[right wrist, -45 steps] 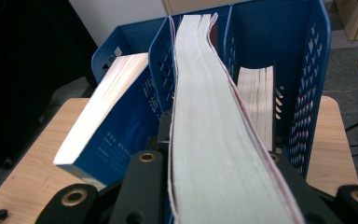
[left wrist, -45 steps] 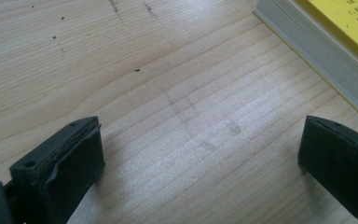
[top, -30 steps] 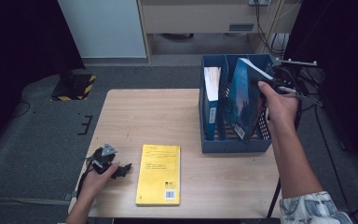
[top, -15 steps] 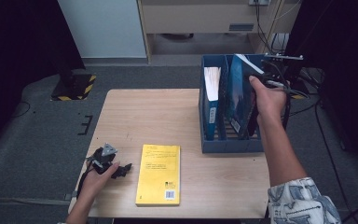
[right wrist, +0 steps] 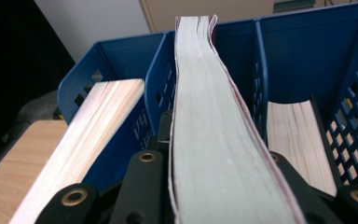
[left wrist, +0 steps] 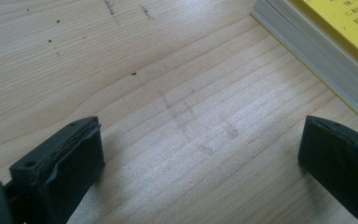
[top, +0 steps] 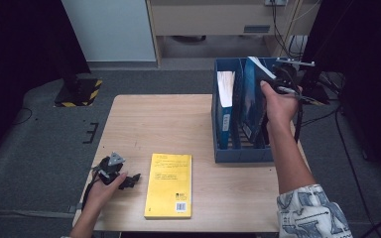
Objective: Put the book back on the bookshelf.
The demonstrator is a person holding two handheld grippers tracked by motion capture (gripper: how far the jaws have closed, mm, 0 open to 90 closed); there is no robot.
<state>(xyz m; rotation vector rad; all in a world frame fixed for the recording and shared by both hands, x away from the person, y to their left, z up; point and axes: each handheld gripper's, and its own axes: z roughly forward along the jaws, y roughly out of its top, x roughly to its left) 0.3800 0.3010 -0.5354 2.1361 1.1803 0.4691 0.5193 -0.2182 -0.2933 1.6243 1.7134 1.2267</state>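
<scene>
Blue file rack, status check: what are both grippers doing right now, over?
Right gripper shut on book, over middle slot of blue file rack. Left gripper open, resting on table beside yellow book. Books in neighbouring slots; middle looks free.

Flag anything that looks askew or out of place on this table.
The book clamped in the right gripper leans tilted, only partly in the blue file rack. The yellow book lies flat, unfiled.
</scene>
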